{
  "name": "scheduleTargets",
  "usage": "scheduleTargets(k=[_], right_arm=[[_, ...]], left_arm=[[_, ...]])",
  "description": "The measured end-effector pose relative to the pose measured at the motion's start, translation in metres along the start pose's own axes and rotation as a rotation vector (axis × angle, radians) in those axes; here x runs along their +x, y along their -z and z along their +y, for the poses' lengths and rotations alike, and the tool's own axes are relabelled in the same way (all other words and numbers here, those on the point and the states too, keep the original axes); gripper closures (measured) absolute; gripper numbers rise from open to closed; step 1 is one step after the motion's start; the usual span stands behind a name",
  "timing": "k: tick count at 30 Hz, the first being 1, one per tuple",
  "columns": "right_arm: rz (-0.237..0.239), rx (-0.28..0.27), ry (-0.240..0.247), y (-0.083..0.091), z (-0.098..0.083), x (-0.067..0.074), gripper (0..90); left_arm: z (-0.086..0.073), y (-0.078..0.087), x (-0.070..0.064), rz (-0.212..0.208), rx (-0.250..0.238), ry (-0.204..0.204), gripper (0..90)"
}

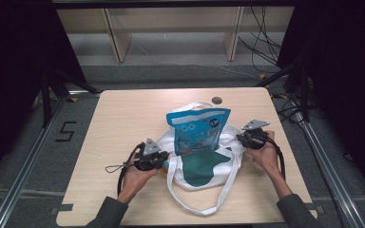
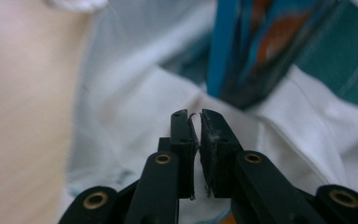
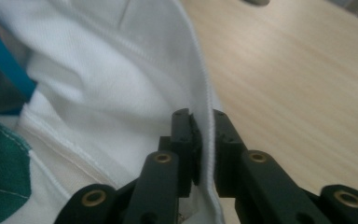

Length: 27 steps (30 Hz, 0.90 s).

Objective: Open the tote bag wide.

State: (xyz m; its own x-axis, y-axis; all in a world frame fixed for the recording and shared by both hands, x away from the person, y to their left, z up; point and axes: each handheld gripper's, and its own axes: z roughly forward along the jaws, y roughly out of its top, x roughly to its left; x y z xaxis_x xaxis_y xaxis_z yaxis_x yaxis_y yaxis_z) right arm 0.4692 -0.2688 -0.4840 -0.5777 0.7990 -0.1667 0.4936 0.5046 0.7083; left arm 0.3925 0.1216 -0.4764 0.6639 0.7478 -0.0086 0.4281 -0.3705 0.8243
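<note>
A white tote bag [image 1: 204, 166] with a green print lies mid-table, and a blue snack pouch [image 1: 198, 130] stands upright in its mouth. My left gripper [image 1: 164, 159] sits at the bag's left rim. In the left gripper view its jaws [image 2: 199, 116] are pinched nearly together on a thin fold of the white cloth [image 2: 135, 93], with the pouch [image 2: 256, 46] blurred just beyond. My right gripper [image 1: 241, 137] is at the bag's right rim. In the right gripper view its jaws [image 3: 204, 114] clamp the stitched hem of the bag [image 3: 112, 70].
The bag's long straps [image 1: 195, 206] loop toward the front edge of the wooden table [image 1: 123, 118]. A round grommet [image 1: 216, 100] sits near the back edge. Bare tabletop [image 3: 298, 70] lies to the right of the bag. Shelf legs and cables stand behind the table.
</note>
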Motion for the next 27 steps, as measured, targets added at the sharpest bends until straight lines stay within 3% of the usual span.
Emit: scheduleTargets(k=[1,2,3,4,7,9,11,13,14,17,18,20,22,25,27], right_arm=[[-0.002,-0.015,-0.003,0.003,0.001,-0.001,79.5],[-0.005,-0.042,-0.019,0.010,0.004,-0.004,77.2],[0.001,-0.060,-0.049,0.013,0.005,-0.005,75.4],[-0.006,-0.098,-0.042,0.016,0.006,-0.008,73.6],[-0.022,-0.136,-0.065,0.033,0.008,-0.008,68.4],[-0.003,-0.172,-0.079,0.045,0.009,-0.010,68.8],[0.021,-0.214,-0.098,0.060,0.010,-0.011,72.3],[0.076,-0.244,-0.102,0.073,0.010,-0.007,78.5],[0.121,-0.229,-0.123,0.078,0.010,0.001,80.3],[0.184,-0.203,-0.033,0.082,0.006,0.018,84.3],[0.238,-0.180,-0.013,0.081,0.003,0.031,85.3],[0.299,-0.150,0.022,0.078,-0.002,0.049,86.0],[0.323,-0.109,0.070,0.074,-0.007,0.063,86.2],[0.343,-0.023,0.139,0.065,-0.016,0.085,86.8],[0.322,0.006,0.181,0.055,-0.020,0.093,88.1]], left_arm=[[0.006,0.010,0.008,0.017,-0.033,0.000,82.1],[0.007,0.012,0.009,0.029,-0.057,0.031,81.9],[0.007,0.015,0.014,0.027,-0.063,0.046,81.9],[0.006,0.016,0.016,0.032,-0.063,0.063,81.9],[-0.002,0.016,0.017,0.013,-0.055,0.116,81.7],[-0.003,0.018,0.013,-0.011,-0.062,0.124,81.4],[0.000,0.023,0.006,-0.021,-0.076,0.105,81.6],[0.002,0.029,0.000,-0.039,-0.097,0.110,82.6],[0.003,0.032,-0.003,-0.046,-0.103,0.103,83.3],[-0.002,0.036,-0.019,-0.104,-0.109,0.115,83.9],[-0.004,0.037,-0.023,-0.118,-0.106,0.114,84.1],[-0.011,0.034,-0.033,-0.147,-0.079,0.107,83.9],[-0.020,0.027,-0.040,-0.153,-0.045,0.076,82.9],[-0.026,0.016,-0.040,-0.134,-0.027,0.097,82.6],[-0.029,0.005,-0.038,-0.124,-0.015,0.097,82.9]])
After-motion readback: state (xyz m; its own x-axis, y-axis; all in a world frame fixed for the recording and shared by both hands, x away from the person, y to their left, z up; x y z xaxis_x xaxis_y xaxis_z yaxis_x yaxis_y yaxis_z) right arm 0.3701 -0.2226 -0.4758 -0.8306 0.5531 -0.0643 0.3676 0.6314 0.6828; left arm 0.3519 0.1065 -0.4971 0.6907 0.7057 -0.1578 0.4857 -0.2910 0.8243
